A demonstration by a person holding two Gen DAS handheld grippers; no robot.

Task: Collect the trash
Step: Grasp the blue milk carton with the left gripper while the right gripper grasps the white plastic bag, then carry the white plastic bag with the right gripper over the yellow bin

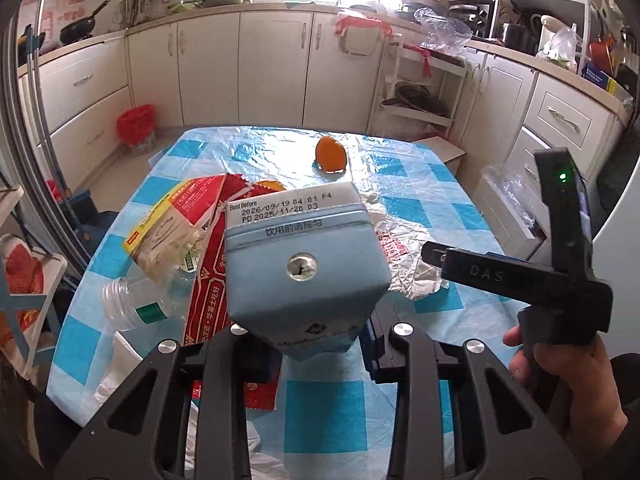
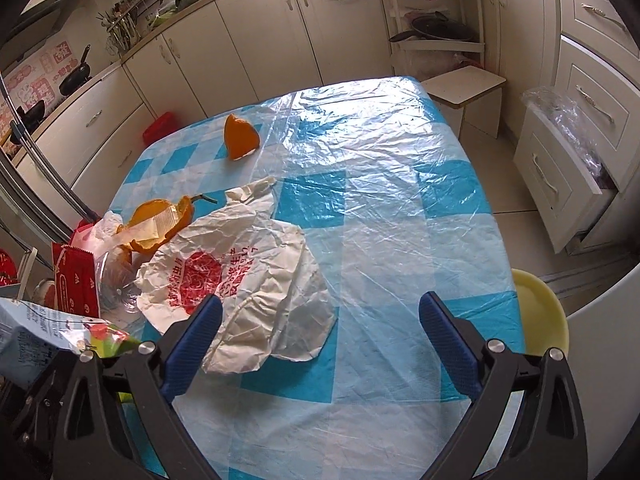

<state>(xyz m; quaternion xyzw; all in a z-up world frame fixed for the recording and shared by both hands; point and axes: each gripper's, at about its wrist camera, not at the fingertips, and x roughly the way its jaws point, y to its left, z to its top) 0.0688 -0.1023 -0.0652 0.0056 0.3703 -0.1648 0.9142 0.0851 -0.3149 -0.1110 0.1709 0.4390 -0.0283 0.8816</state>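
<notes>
My left gripper (image 1: 308, 344) is shut on a light blue drink carton (image 1: 304, 264) and holds it above the table, its straw hole facing the camera. The carton's side also shows at the left edge of the right wrist view (image 2: 24, 336). My right gripper (image 2: 320, 320) is open and empty above a crumpled white plastic bag with red print (image 2: 240, 280). Behind the carton lie red snack wrappers (image 1: 208, 280), a clear plastic bottle (image 1: 132, 304) and orange peels (image 2: 160, 220). Another orange peel piece (image 2: 239, 136) sits farther back.
The table has a blue-and-white checked cloth under clear plastic (image 2: 400, 184). A red-lined bin (image 1: 136, 124) stands on the floor by the cabinets. A yellow stool (image 2: 540, 312) and a small white stool (image 2: 464, 92) stand beside the table. A drawer (image 2: 560, 184) hangs open at right.
</notes>
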